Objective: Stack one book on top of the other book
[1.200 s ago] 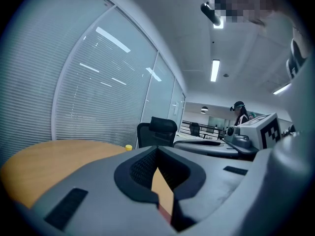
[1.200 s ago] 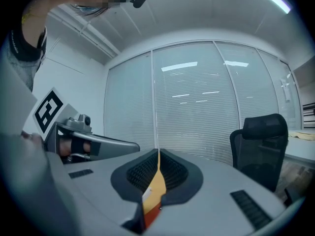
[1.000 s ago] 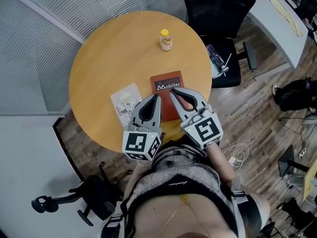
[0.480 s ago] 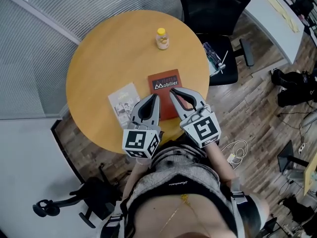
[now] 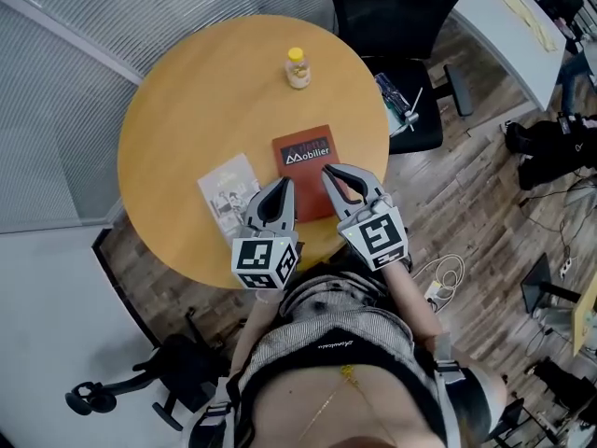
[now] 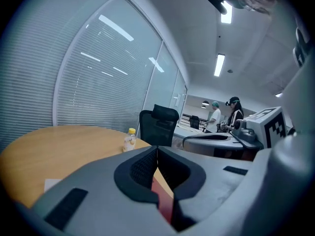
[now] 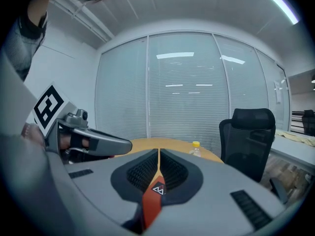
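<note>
A red book [image 5: 306, 161] with white lettering lies flat on the round wooden table [image 5: 205, 91], near its front edge. A pale book [image 5: 226, 190] with a drawn cover lies just left of it. My left gripper [image 5: 288, 183] hovers between the two books, jaws shut with nothing in them. My right gripper [image 5: 327, 170] is above the red book's near right part, also shut and empty. In the right gripper view the red book [image 7: 151, 200] shows through the gap below the closed jaws; in the left gripper view a strip of the red book [image 6: 162, 196] shows the same way.
A small bottle with a yellow cap [image 5: 298, 68] stands at the table's far side. A black office chair [image 5: 401, 26] is behind the table to the right, with a white desk [image 5: 508, 35] beyond. Another chair base [image 5: 140, 381] sits on the floor at lower left.
Both grippers have sunk a little toward the table, still side by side and shut. The books and the bottle lie where they were.
</note>
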Tool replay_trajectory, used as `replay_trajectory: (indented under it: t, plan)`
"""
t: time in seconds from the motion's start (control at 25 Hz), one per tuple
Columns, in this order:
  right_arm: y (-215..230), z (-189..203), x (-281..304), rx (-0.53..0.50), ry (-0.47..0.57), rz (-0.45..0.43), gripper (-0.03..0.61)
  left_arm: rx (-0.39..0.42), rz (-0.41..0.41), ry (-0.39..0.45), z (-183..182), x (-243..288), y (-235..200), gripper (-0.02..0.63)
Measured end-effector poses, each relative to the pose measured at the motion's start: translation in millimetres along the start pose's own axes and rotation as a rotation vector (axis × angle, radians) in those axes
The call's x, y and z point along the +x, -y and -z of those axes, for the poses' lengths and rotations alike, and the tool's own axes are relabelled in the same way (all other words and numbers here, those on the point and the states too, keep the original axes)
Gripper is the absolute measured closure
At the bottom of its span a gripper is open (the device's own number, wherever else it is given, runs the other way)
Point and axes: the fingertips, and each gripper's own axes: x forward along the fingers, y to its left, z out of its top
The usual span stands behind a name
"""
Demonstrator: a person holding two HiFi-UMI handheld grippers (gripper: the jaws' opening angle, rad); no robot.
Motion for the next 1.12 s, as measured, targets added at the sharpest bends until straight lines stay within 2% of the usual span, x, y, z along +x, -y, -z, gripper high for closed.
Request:
replay_trajectory:
  t: [0.56,1.12]
  plan:
    - [9,69,18,0.035,-0.164,0.035,0.552,-0.029,-0.039,-0.172,77,16,-36,0.592]
    - [6,136,31,0.080,-0.332,0.033,0.552,-0.064,-0.029,-0.331,144,27,-51,0.592]
